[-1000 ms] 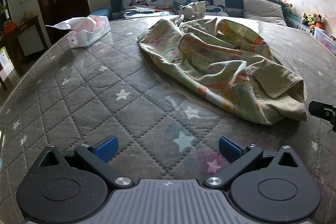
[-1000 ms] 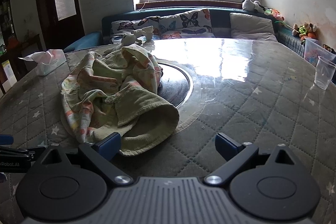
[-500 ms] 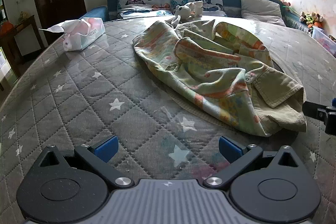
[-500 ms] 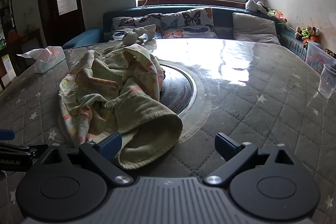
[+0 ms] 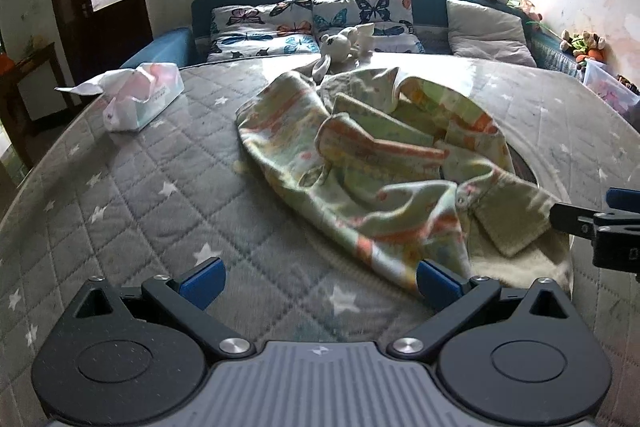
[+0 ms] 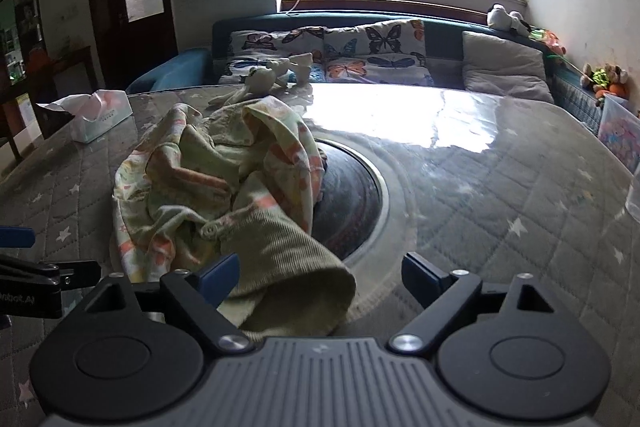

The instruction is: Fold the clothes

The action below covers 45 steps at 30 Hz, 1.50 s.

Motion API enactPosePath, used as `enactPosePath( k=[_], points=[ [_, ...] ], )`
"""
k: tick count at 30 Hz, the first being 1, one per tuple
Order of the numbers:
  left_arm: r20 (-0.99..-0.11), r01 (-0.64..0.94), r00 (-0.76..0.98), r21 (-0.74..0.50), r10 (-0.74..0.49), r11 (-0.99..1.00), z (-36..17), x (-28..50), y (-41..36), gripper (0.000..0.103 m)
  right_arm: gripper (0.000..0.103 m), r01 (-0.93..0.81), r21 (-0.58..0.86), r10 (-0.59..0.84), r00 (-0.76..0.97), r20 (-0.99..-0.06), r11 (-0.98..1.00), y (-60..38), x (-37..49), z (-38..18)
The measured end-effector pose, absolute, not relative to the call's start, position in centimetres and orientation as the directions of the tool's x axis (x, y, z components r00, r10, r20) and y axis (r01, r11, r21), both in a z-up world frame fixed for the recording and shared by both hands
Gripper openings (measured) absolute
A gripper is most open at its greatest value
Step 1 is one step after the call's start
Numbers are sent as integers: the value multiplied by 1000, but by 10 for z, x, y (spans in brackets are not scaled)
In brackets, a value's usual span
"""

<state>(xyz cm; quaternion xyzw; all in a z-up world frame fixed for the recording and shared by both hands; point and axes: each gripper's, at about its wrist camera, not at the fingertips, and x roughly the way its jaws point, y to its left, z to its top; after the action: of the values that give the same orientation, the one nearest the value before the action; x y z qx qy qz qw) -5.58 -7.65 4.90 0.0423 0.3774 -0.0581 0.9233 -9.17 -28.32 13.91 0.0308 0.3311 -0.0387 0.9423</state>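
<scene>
Here both tools gape wide: the left tool [image 5: 318, 281] low at the crumpled garment's [image 5: 384, 179] near hem, the right tool [image 6: 320, 275] straddling its corduroy end on the quilted surface [image 5: 132, 195]

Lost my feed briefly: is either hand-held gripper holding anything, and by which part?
Nothing is held. Both the left hand-held gripper and right hand-held gripper are open at the near edge of the crumpled garment.

Tissue box [image 5: 140, 99] well left of garment [image 5: 384, 171]
</scene>
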Motion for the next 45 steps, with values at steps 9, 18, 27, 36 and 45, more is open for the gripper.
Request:
enactPosePath(
  k=[9, 18, 27, 36, 45],
  points=[
    [-687, 158, 720, 24, -99, 987, 61, -23, -84, 89, 74, 31, -7, -28, 768, -640, 1000, -285, -45, 148],
    [-707, 149, 701, 19, -92, 989, 57, -3, -76, 90, 69, -17, -77, -36, 765, -643, 997, -277, 23, 149],
    [-718, 121, 693, 25, -66, 992, 54, 16, -71, 97, 48, -18, -87, -47, 727, -685, 996, -277, 87, 125],
    [-703, 111, 709, 22, -64, 994, 61, 39, -78, 98, 4, 83, -6, -67, 751, -657, 997, -312, 83, 127],
    [-679, 143, 725, -14, -114, 990, 69, 66, -105, 89, 2, 217, 37, -140, 743, -654, 976, -363, 41, 131]
  ],
)
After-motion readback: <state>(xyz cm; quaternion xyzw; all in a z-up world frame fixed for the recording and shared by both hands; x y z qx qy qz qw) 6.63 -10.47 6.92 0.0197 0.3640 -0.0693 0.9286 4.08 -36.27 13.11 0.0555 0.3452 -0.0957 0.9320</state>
